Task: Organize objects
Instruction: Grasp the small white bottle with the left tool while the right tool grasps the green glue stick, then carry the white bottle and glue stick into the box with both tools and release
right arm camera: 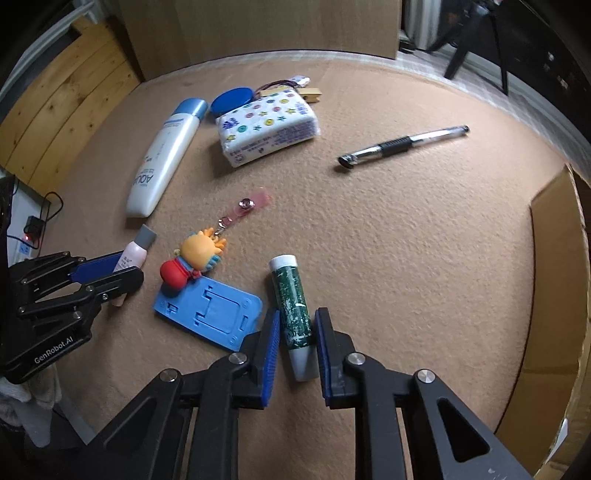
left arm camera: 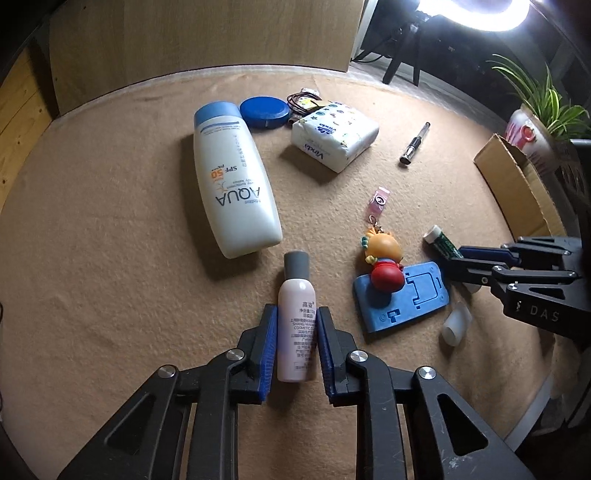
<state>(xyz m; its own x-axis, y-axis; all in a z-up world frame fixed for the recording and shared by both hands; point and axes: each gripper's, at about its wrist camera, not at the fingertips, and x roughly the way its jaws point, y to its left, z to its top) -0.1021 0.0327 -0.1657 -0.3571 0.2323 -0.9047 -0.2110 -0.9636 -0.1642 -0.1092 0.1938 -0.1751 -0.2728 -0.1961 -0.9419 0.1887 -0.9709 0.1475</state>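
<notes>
My left gripper (left arm camera: 297, 315) is shut on a small pink bottle (left arm camera: 296, 317) with a grey cap; it also shows in the right wrist view (right arm camera: 133, 254). My right gripper (right arm camera: 297, 319) is shut on a green tube (right arm camera: 292, 310) with a white cap and grey end. A cardboard box (right arm camera: 550, 295) stands open at the right. A white sunscreen bottle (left arm camera: 231, 181), a blue round tin (left arm camera: 263, 112), a tissue pack (left arm camera: 334, 134), a pen (right arm camera: 402, 144), a doll keychain (right arm camera: 195, 260) and a blue phone stand (right arm camera: 208, 314) lie on the tan mat.
Hair ties and a wooden clip (right arm camera: 291, 88) lie behind the tissue pack. A small white cap (left arm camera: 456, 325) lies near the phone stand. A potted plant (left arm camera: 543, 107) and a ring light (left arm camera: 472, 14) stand at the back right.
</notes>
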